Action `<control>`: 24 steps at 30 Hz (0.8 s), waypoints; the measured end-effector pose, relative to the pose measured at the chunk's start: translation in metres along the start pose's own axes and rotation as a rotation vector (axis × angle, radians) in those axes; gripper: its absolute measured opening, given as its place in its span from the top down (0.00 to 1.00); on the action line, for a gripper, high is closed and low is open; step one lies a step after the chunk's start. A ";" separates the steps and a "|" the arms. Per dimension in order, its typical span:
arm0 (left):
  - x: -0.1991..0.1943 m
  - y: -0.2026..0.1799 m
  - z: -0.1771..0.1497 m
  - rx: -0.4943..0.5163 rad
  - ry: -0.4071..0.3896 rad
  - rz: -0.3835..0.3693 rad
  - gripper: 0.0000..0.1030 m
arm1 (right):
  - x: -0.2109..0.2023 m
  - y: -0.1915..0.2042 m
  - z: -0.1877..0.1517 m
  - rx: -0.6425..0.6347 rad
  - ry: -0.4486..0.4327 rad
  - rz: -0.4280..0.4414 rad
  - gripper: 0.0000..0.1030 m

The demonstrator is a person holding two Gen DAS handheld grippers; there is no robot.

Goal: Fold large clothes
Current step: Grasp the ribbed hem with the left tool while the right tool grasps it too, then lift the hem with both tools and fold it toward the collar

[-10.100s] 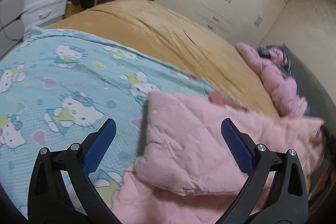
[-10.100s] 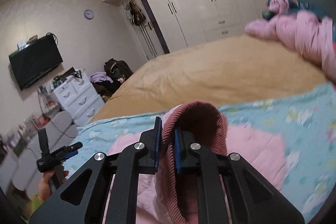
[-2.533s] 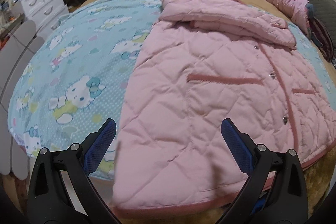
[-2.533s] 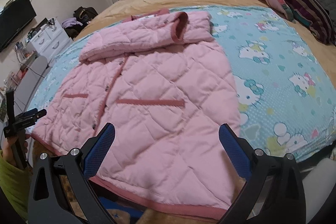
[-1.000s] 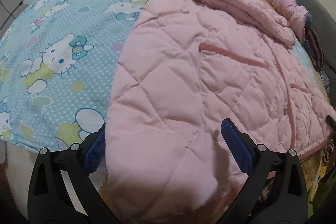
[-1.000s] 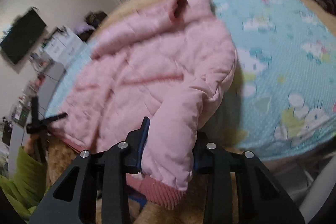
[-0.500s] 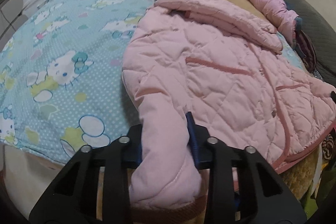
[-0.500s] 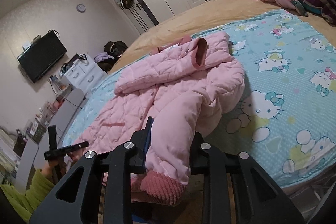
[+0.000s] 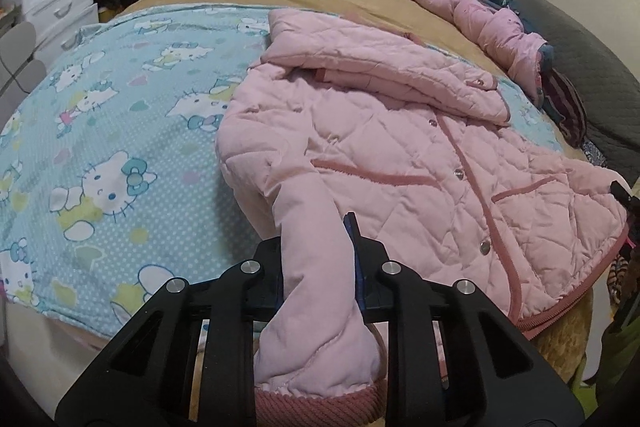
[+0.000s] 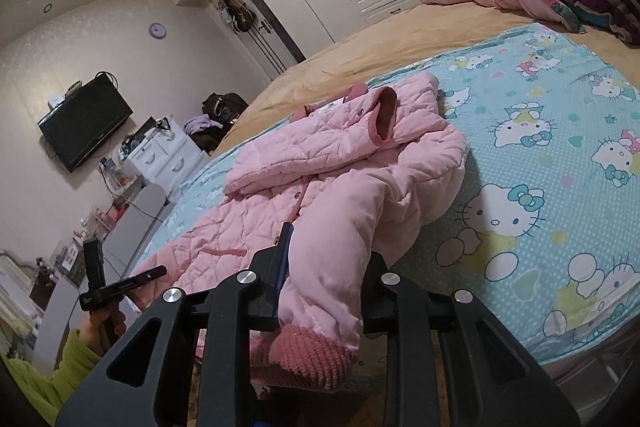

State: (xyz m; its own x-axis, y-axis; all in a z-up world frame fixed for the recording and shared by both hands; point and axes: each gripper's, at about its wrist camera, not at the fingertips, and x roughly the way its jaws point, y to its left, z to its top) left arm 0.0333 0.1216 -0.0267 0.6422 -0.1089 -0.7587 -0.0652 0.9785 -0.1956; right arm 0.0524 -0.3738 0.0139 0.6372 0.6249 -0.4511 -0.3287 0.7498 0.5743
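We have the pink quilted jacket lying front-up on the cartoon-cat blanket, collar toward the far wardrobe side and hem at the blanket's near edge, so the hem can be brought up toward the collar. Our left gripper is clamped on one bottom corner of the jacket, its ribbed trim hanging below the jaws. Our right gripper is pinched on the other corner in the same way. We hold both corners at once, we judge, to lift the hem evenly and keep the fold square.
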 end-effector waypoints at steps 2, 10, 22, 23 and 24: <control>-0.002 0.000 0.003 0.001 -0.011 -0.004 0.86 | -0.001 -0.001 0.001 0.006 -0.006 0.003 0.77; -0.006 0.000 0.020 0.000 -0.046 -0.014 0.86 | 0.000 -0.006 0.015 0.048 -0.030 0.020 0.78; -0.006 0.007 0.051 -0.065 -0.098 -0.060 0.86 | 0.009 0.001 0.048 0.032 -0.037 0.033 0.79; -0.006 0.007 0.054 -0.068 -0.104 -0.063 0.86 | 0.010 0.002 0.052 0.028 -0.039 0.031 0.79; -0.007 0.006 0.058 -0.069 -0.112 -0.068 0.86 | 0.011 0.003 0.056 0.026 -0.041 0.031 0.79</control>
State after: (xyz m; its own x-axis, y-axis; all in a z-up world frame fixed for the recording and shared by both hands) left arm 0.0724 0.1387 0.0131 0.7276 -0.1503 -0.6694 -0.0686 0.9549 -0.2890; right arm 0.0974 -0.3775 0.0489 0.6549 0.6379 -0.4052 -0.3309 0.7241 0.6051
